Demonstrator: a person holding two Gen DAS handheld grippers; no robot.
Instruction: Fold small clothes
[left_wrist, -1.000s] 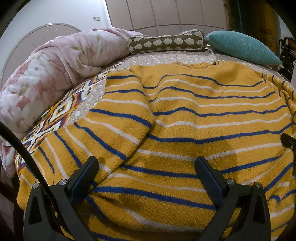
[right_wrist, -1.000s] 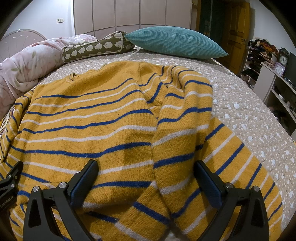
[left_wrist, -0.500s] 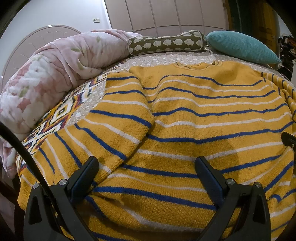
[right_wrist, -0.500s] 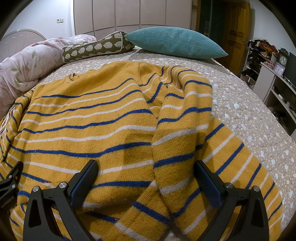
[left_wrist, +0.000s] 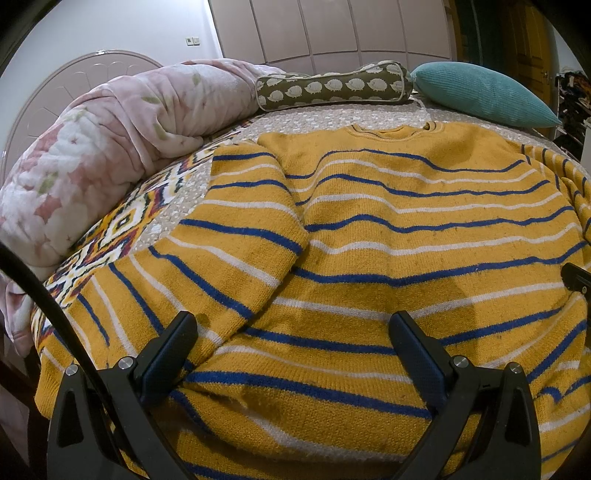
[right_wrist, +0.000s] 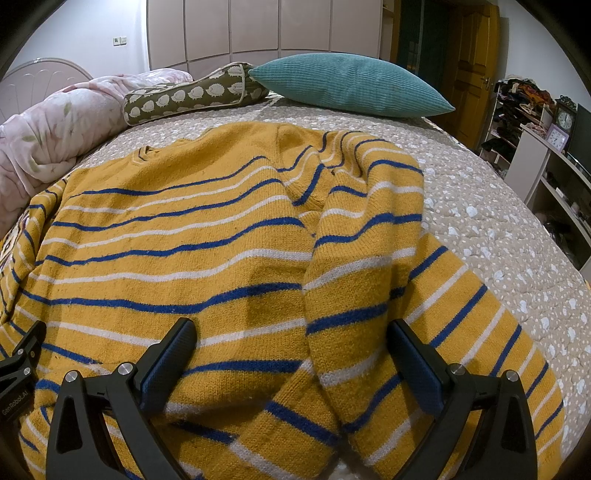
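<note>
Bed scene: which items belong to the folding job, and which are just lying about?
Job:
striped sweater, both sleeves folded in
left tongs, open
right tongs, open

Lying about:
pink floral quilt
hedgehog-print bolster
teal pillow
clocks

I count one striped sweater (left_wrist: 424, 236) with two sleeves, one left sleeve (left_wrist: 229, 251) and one right sleeve (right_wrist: 369, 258). Two cushions: one teal pillow (right_wrist: 347, 88), one hedgehog bolster (left_wrist: 332, 90). One pink quilt (left_wrist: 110, 147). Two clocks (right_wrist: 565, 118) on one shelf. My grippers: two, left gripper (left_wrist: 291, 354) and right gripper (right_wrist: 291, 354).
</note>
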